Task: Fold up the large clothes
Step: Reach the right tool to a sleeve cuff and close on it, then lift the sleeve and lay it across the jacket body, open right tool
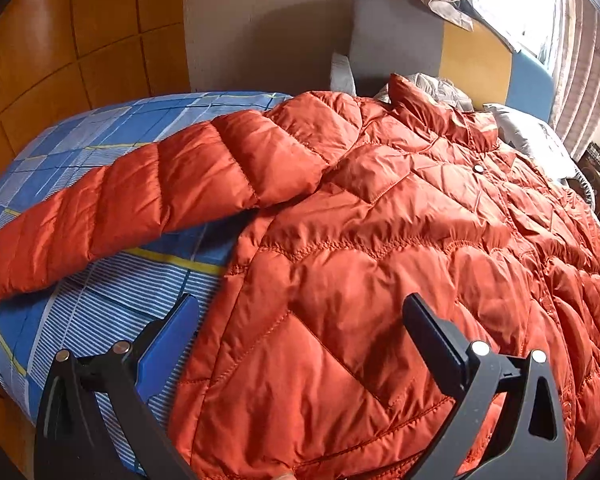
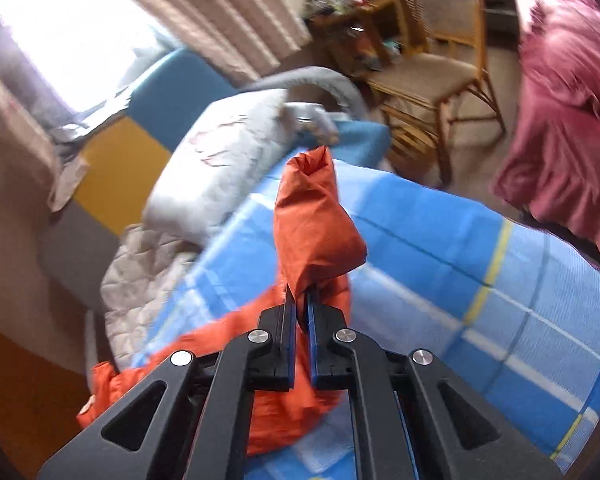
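now right tool (image 2: 299, 304) pinching orange jacket (image 1: 380, 240) sleeve (left tool (image 1: 300, 320) spread)

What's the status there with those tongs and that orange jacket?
Left tongs open above orange jacket. Right tongs shut on sleeve end, lifted. Jacket spread on bed. Nothing in the way.

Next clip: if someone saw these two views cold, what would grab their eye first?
First, the orange puffer jacket spread across the blue plaid bedsheet, one sleeve stretched out to the left. The left gripper hovers open above the jacket's lower body. In the right wrist view, the right gripper is clamped on a bunched piece of the orange fabric, lifted above the bed, with a maroon garment at upper right.
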The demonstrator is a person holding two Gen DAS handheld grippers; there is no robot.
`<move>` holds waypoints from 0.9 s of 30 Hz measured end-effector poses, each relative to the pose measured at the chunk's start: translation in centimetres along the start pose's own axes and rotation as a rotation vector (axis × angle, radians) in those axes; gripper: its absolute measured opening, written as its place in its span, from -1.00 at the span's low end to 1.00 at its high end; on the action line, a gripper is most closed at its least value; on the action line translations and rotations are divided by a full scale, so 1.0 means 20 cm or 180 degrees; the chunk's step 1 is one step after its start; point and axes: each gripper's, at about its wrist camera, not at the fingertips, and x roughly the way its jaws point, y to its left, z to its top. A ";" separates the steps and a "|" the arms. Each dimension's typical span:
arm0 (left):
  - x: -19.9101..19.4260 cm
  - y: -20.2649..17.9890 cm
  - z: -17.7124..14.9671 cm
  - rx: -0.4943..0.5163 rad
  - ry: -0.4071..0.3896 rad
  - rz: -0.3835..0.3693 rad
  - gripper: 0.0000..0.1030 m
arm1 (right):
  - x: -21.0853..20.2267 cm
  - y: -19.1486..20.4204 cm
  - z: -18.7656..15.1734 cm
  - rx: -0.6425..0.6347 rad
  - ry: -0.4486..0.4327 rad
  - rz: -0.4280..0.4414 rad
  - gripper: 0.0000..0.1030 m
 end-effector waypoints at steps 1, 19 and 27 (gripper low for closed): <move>0.00 0.00 0.00 0.0009 -0.0009 -0.0010 0.96 | -0.01 0.09 -0.01 -0.0096 0.0005 0.0049 -0.91; -0.08 0.14 0.00 -0.0150 -0.0199 -0.0143 0.95 | -0.19 1.51 -0.89 -0.1692 0.0418 0.1261 -0.92; -0.11 0.19 0.00 -0.0226 -0.0269 -0.0190 0.95 | -0.13 1.85 -1.42 -0.2135 0.0823 0.1477 -0.92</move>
